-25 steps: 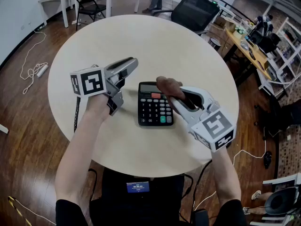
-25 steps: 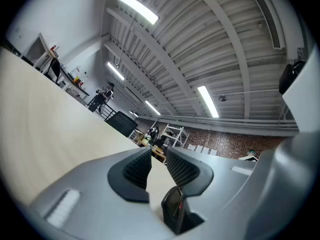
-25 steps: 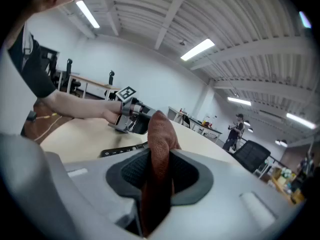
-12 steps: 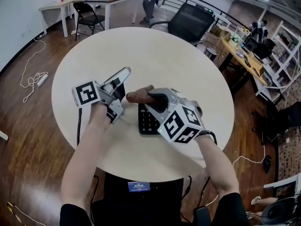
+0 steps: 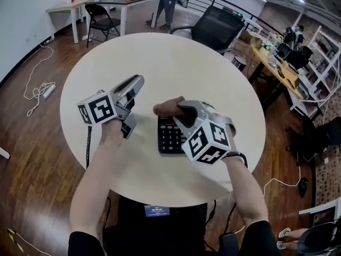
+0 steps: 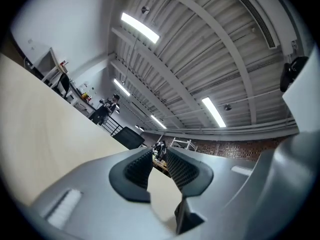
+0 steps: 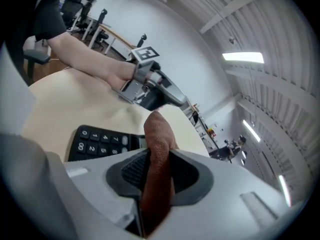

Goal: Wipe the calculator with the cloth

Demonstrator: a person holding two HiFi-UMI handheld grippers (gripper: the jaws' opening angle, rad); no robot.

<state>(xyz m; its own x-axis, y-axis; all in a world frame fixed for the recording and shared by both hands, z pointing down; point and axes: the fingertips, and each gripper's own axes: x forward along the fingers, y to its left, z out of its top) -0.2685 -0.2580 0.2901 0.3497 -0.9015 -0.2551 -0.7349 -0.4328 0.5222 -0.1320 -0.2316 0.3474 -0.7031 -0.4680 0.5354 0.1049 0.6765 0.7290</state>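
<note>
Two hand-held grippers work over a round, pale table [image 5: 170,57]. The right gripper [image 5: 185,112] is clamped on a folded brown cloth [image 5: 166,108], whose end juts past the jaws over the far end of a black calculator [image 5: 169,138]. The calculator lies flat near the table's middle, with pale-marked keys showing and its far end covered. The left gripper [image 5: 137,82] hovers just left of it, jaws slightly parted, holding nothing. There is one cloth and one calculator.

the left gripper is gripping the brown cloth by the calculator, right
No, the right gripper grips the brown cloth by the calculator; the right gripper view shows it pinched between the jaws. The left gripper holds nothing.
</note>
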